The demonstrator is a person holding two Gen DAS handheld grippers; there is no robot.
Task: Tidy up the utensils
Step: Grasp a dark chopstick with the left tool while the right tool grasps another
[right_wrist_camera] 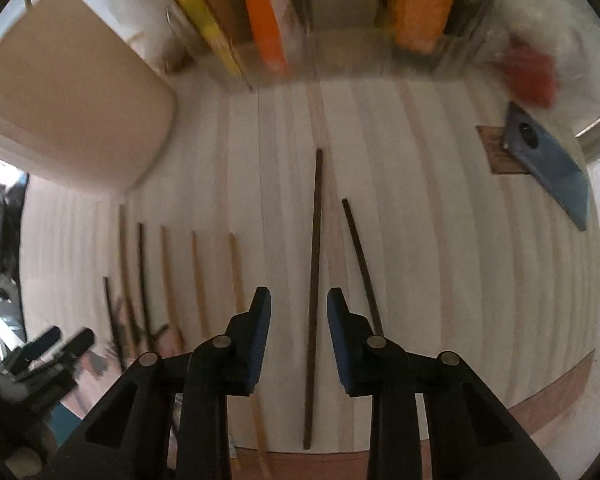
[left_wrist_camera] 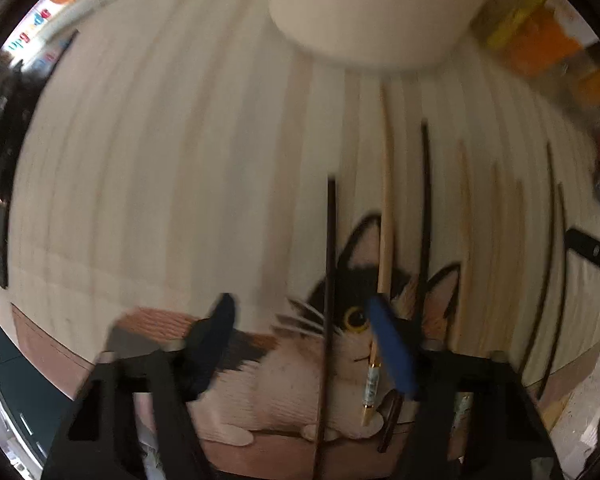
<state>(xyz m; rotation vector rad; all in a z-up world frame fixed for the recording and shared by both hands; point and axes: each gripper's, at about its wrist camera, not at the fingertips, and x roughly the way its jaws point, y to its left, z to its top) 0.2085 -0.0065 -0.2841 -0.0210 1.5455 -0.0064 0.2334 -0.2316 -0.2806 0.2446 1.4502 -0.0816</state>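
Observation:
Several chopsticks lie in a row on a pale striped mat (left_wrist_camera: pixel 160 180) with a cat picture. In the left wrist view my left gripper (left_wrist_camera: pixel 304 324) is open above the mat; a dark chopstick (left_wrist_camera: pixel 330 280) lies between its fingers and a light wooden chopstick (left_wrist_camera: pixel 386 216) passes by the right fingertip. A cream holder (left_wrist_camera: pixel 364 8) stands ahead. In the right wrist view my right gripper (right_wrist_camera: pixel 298 312) is open, straddling a long dark chopstick (right_wrist_camera: pixel 315 280). A shorter dark chopstick (right_wrist_camera: pixel 362 264) lies just right. The cream holder (right_wrist_camera: pixel 72 92) is at upper left; the left gripper (right_wrist_camera: pixel 56 344) shows at lower left.
Books or boxes in yellow and orange (right_wrist_camera: pixel 260 20) stand at the mat's far edge. A blue phone (right_wrist_camera: pixel 548 164) lies on a brown card at the right. A red object (right_wrist_camera: pixel 528 72) is blurred behind it. More chopsticks (right_wrist_camera: pixel 198 276) lie left of my right gripper.

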